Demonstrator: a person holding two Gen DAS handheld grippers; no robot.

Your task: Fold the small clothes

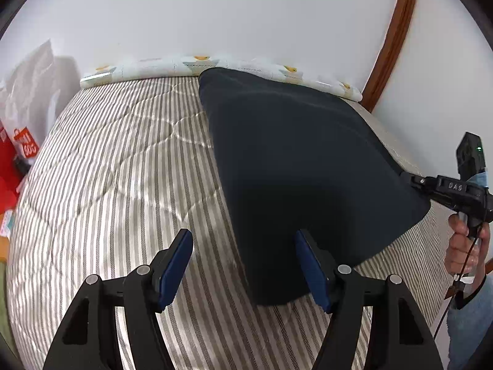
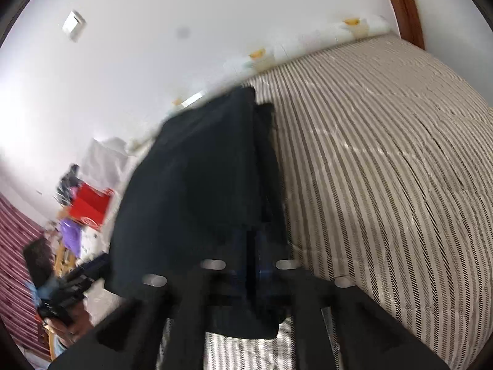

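Observation:
A dark navy garment (image 1: pixel 295 160) lies partly lifted over the striped bed cover (image 1: pixel 117 166). My left gripper (image 1: pixel 243 268) is open and empty, its blue pads just in front of the garment's near corner. My right gripper (image 1: pixel 409 182) shows at the right edge of the left wrist view, shut on the garment's right edge. In the blurred right wrist view the right gripper (image 2: pixel 254 265) is shut on the dark garment (image 2: pixel 197 185), which hangs raised in front of the camera. The left gripper (image 2: pixel 89 273) shows low at the left there.
The bed stands against a white wall (image 1: pixel 215 15) with a patterned pillow or sheet edge (image 1: pixel 148 67) at its far side. A wooden door frame (image 1: pixel 391 40) is at the right. Red and white bags (image 1: pixel 24 141) sit left of the bed.

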